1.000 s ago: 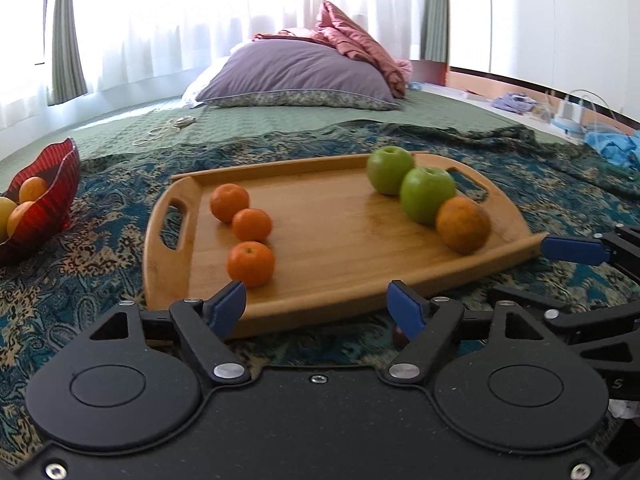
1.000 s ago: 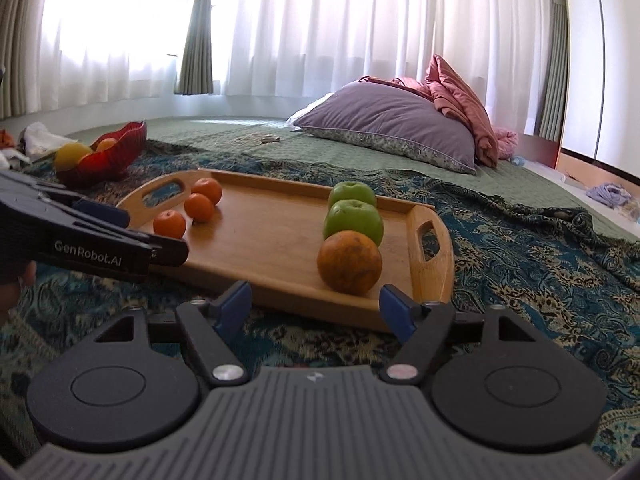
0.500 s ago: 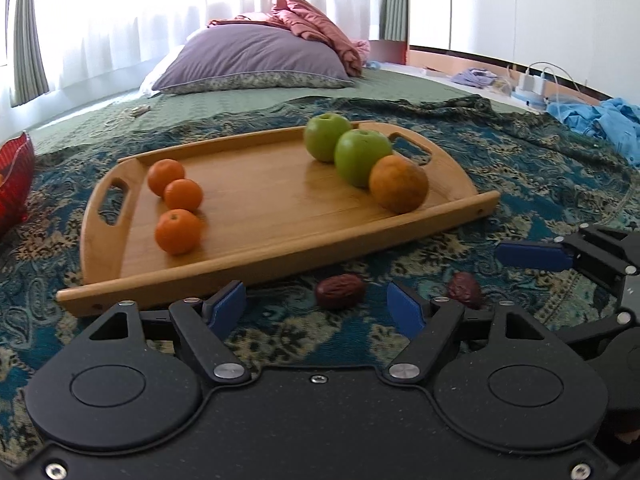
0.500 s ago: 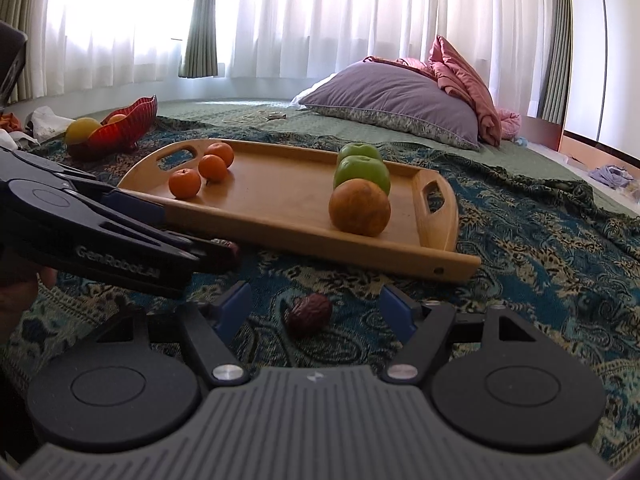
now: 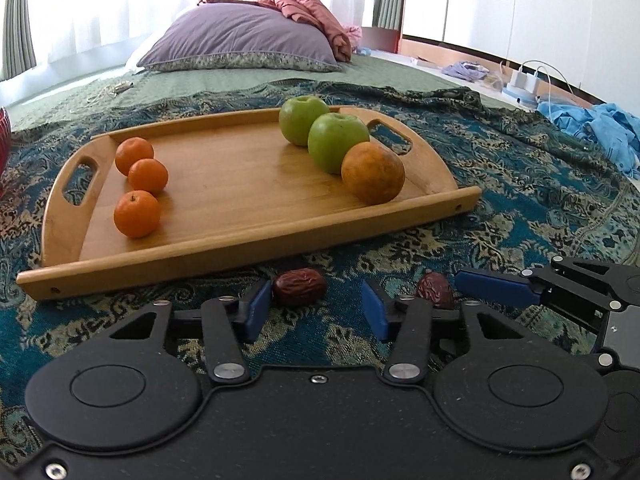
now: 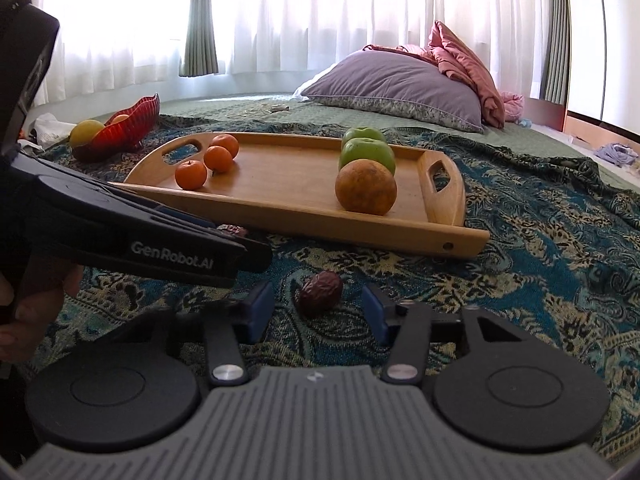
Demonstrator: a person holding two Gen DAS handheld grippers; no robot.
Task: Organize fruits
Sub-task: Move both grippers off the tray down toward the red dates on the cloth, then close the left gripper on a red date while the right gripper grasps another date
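A wooden tray (image 5: 248, 184) lies on the patterned cloth with three mandarins (image 5: 137, 213) at its left end and two green apples (image 5: 338, 143) and a large orange (image 5: 373, 178) at its right end. Two dried red dates lie on the cloth in front of the tray. My left gripper (image 5: 316, 312) is open, low over the cloth, with one date (image 5: 299, 286) just ahead of its fingers. My right gripper (image 6: 318, 312) is open with the other date (image 6: 319, 288) just ahead of its fingers; that date also shows in the left wrist view (image 5: 435, 289).
A red glass bowl (image 6: 120, 132) with yellow and orange fruit stands left of the tray. A purple pillow (image 6: 396, 88) and pink bedding lie behind. Blue clothes (image 5: 600, 128) and chargers lie at the far right. The left gripper's body (image 6: 120, 232) crosses the right wrist view.
Both grippers have pulled back from the tray and dropped low toward the cloth, so the two dates have come into view just ahead of the open fingers.
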